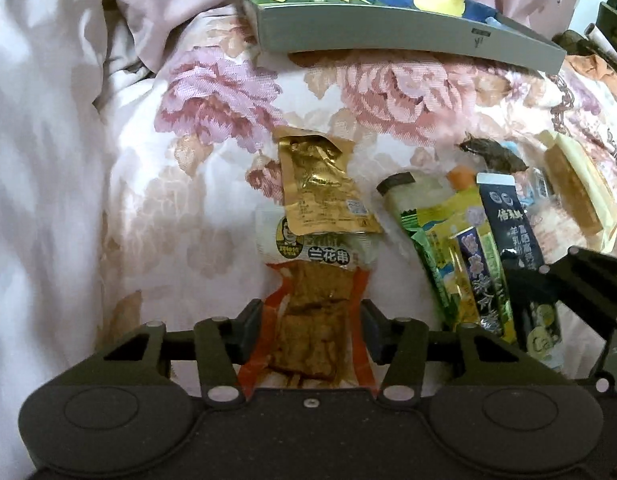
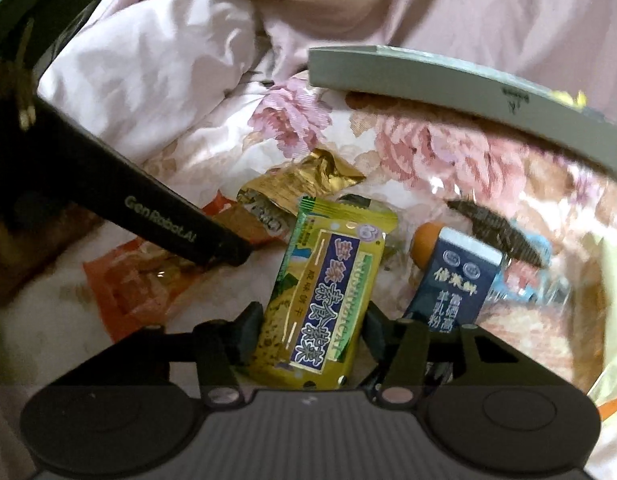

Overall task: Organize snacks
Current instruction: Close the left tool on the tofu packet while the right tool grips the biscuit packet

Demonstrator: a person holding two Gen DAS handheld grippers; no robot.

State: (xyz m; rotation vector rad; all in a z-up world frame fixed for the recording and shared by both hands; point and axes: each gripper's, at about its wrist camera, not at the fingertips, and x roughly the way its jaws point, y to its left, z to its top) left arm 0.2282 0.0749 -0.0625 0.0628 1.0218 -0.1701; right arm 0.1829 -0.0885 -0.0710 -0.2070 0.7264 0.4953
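Right tool (image 2: 308, 332) straddles a yellow-green biscuit pack (image 2: 320, 296), pads at its sides. Left tool (image 2: 228, 254) reaches onto an orange snack pack (image 2: 120, 292). Gold pouch (image 2: 304, 184), navy sachet (image 2: 452, 284), grey tray (image 2: 448, 84) on floral bed cover (image 2: 300, 120).

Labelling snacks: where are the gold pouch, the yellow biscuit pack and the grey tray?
gold pouch (image 1: 316, 184): left wrist view, crinkled middle.
yellow biscuit pack (image 2: 320, 300): right wrist view, blue label.
grey tray (image 1: 408, 34): left wrist view, near wall.

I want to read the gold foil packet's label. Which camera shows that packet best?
Left wrist view: the gold foil packet lies flat, fully visible, printed side up. The right wrist view shows only its crumpled end, partly behind the yellow-green biscuit pack.
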